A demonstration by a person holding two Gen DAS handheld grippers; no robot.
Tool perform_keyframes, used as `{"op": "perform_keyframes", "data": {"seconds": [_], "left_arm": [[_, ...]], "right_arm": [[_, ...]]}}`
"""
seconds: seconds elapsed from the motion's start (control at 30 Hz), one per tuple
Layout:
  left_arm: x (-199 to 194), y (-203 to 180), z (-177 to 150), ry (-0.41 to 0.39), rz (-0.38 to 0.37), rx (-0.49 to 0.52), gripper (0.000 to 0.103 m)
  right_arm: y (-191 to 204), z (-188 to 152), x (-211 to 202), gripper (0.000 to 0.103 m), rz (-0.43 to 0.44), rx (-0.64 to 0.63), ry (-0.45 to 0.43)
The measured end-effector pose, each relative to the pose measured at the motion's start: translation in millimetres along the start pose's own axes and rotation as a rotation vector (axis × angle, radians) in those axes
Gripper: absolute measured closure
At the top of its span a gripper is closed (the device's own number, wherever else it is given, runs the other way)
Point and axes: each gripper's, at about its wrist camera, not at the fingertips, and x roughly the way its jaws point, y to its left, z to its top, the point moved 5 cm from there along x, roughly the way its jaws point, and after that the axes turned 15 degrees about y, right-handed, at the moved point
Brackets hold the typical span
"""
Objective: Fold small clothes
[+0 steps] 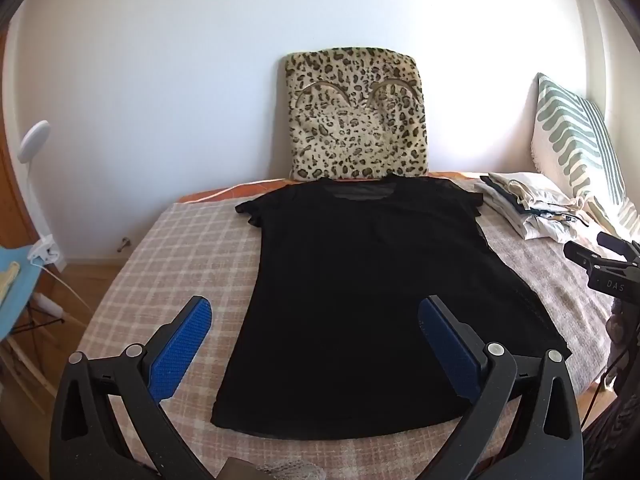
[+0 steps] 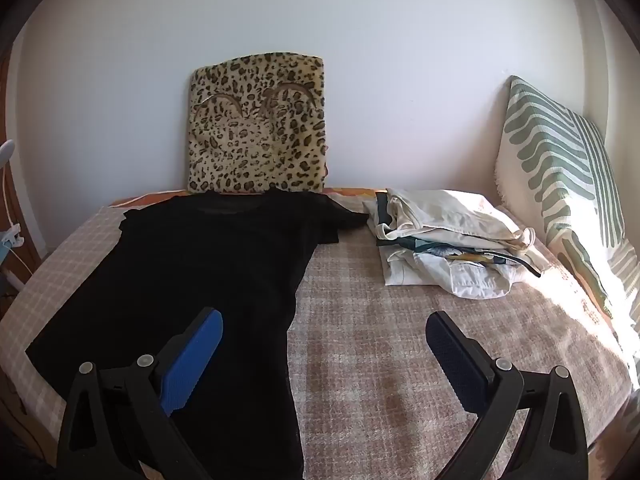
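A black t-shirt (image 1: 360, 292) lies spread flat on the checked blanket, neck toward the wall, hem toward me. My left gripper (image 1: 316, 312) hovers wide open above the shirt's lower half, its blue pads (image 1: 180, 352) apart and holding nothing. In the right wrist view the same black t-shirt (image 2: 192, 272) fills the left side. My right gripper (image 2: 324, 324) also stands wide open, above the shirt's right side edge, left pad over the cloth and right pad over bare blanket. The right gripper's black body (image 1: 600, 272) shows at the far right edge of the left wrist view.
A stack of folded light clothes (image 2: 448, 236) lies on the blanket (image 2: 400, 360) at the back right. A leopard-print cushion (image 2: 260, 128) leans on the wall behind the shirt; a green-striped pillow (image 2: 560, 184) stands at the right. At left, a white lamp (image 1: 34, 144) stands off the bed.
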Motion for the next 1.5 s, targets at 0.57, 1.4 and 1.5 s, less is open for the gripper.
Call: {"op": "perform_keyframes", "data": {"seconds": [0.57,1.4,1.5], "left_arm": [[1,1,-1,0.008,0.003,0.003,0.000],[-2,-4,3,0.004,0.002,0.001,0.000],[-4,-7,4,0.003,0.004,0.005,0.000]], "right_arm": [[1,1,-2,0.000,-0.005,-0.003,-0.003],[2,1,-1,0.000,-0.011,-0.009,-0.008],[2,1,-1,0.000,-0.012,-0.010,-0.009]]}}
